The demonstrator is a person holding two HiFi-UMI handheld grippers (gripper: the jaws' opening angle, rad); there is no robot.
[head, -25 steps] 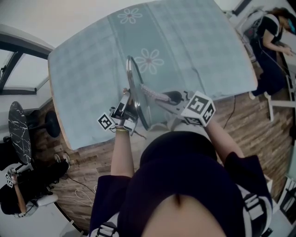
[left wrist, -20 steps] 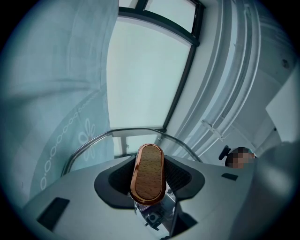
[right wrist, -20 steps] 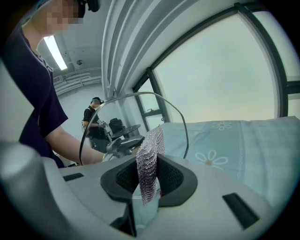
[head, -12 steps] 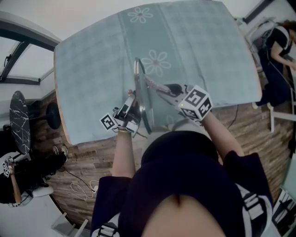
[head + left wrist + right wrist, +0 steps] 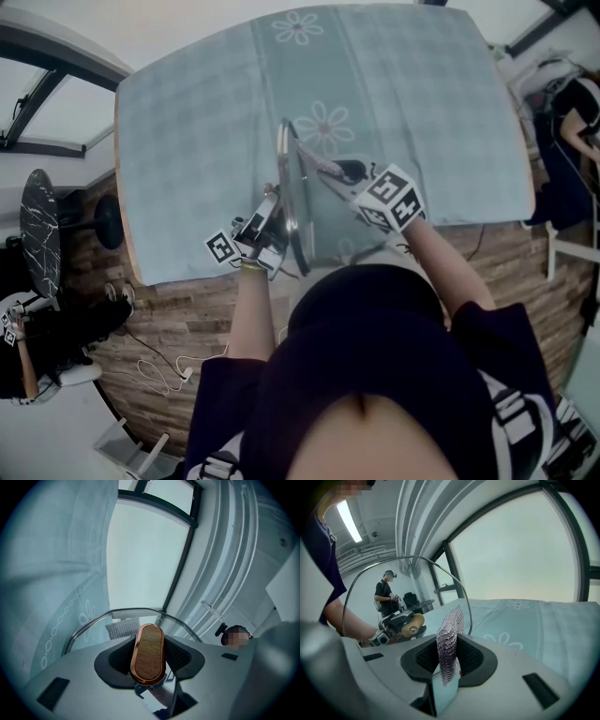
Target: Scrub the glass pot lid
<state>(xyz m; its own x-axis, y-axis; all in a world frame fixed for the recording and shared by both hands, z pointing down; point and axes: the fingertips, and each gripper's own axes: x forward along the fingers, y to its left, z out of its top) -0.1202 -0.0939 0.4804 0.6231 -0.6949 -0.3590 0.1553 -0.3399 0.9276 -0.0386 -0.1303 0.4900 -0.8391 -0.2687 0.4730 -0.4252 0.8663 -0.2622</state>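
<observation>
- Left tool (image 5: 262, 220) clamped on knob (image 5: 148, 653); glass lid (image 5: 298, 202) held on edge above worktop (image 5: 178, 141).
- Right tool (image 5: 448, 665) pinches mesh scrubber (image 5: 450, 634) by the glass (contact unclear).
- Risk: a hard push could pivot the lid in the knob grip.

place: recording workroom | cues: clothed table (image 5: 187, 141), wood floor (image 5: 187, 323), another headset-wearing person (image 5: 385, 595)

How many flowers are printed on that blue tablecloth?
2. The far flower sits near the far edge of the tablecloth; the middle flower lies just beyond the glass lid. More may be hidden behind that lid.
</observation>
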